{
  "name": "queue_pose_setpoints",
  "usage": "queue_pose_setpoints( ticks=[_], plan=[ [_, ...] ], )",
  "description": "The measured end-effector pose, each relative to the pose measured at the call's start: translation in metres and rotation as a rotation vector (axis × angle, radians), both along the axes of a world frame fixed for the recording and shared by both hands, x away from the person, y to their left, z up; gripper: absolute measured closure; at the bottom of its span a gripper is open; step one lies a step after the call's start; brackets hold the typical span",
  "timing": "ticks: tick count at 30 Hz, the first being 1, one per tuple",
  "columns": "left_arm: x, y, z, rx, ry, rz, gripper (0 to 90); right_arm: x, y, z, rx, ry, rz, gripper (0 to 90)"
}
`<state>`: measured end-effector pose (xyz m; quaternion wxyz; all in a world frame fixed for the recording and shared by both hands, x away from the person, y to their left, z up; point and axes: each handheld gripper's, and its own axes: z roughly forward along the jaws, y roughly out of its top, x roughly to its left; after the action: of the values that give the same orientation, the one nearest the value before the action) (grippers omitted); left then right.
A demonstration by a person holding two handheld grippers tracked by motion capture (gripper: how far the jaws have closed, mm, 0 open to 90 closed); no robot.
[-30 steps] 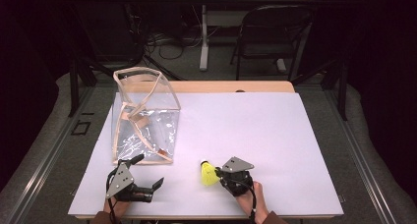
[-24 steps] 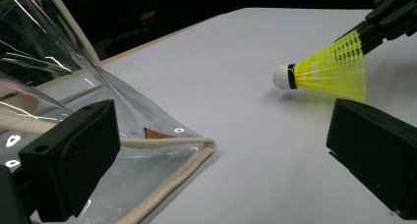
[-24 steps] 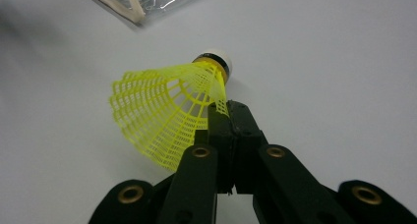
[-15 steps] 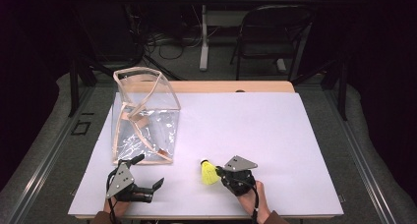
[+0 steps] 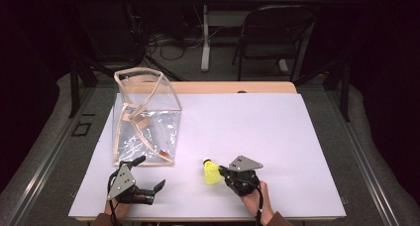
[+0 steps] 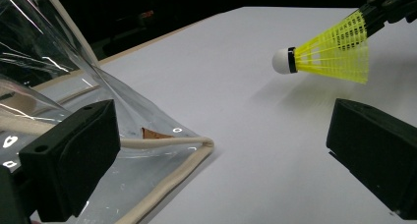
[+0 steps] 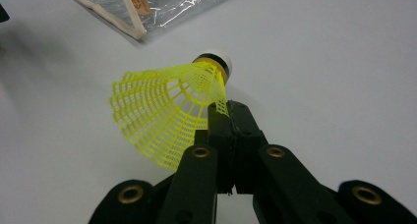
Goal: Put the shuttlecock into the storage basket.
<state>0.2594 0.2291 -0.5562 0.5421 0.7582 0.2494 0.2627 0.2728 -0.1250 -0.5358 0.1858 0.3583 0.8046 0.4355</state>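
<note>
High view: right gripper jaws pinching shuttlecock skirt rim, left gripper jaws apart.

At the lower left of the high view, the left gripper is resting with jaws spread wide; lower centre, the right gripper is pinching tight, apparently lying low.
</note>
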Motion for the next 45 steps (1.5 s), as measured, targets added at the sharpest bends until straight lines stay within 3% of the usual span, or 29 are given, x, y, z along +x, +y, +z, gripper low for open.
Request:
queue_pose_setpoints(
  ticks=[14, 45],
  plan=[
    [0.0, 0.0, 0.0, -0.001, 0.0, 0.0, 0.0, 0.001, -0.005, 0.005, 0.017, -0.01, -0.01, 89.8],
    [0.0, 0.0, 0.001, 0.003, -0.005, -0.001, 0.0, 0.003, -0.009, 0.016, 0.007, -0.033, 0.0, 90.0]
  ],
)
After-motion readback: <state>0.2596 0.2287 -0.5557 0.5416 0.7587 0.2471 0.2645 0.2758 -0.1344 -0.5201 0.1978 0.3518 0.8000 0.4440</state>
